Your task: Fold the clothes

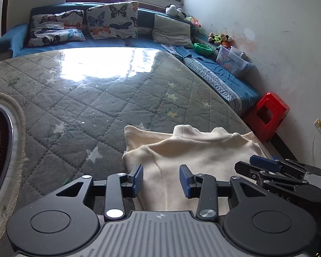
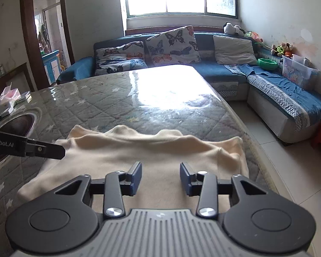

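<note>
A grey quilted tabletop (image 2: 100, 105) printed with pale stars and covered by a glossy clear sheet fills most of both views, glaring white where the window light hits it. Behind it runs a blue L-shaped sofa (image 2: 222, 75) carrying two butterfly-print cushions (image 2: 171, 45) and a plain grey cushion (image 2: 233, 49); a red plastic stool (image 1: 267, 115) stands on the floor by the wall. The task's thing, a cream-coloured soft knit garment (image 2: 139, 156), lies on the near right part of the tabletop, close to its right edge. It looks folded over on itself, with a wavy, bumpy far edge, a rounded corner at each side and a faint seam running down the cloth in the left wrist view; what kind of garment it is I cannot say for sure from these angles. The right gripper (image 2: 160, 175) hangs over the near middle of the cloth, its blue-padded fingers (image 2: 137, 176) spread apart with nothing pinched between them. The left gripper (image 1: 161, 180) sits over the garment's left portion, fingers (image 1: 138, 178) likewise released, cloth visible below the gap but not gripped.
</note>
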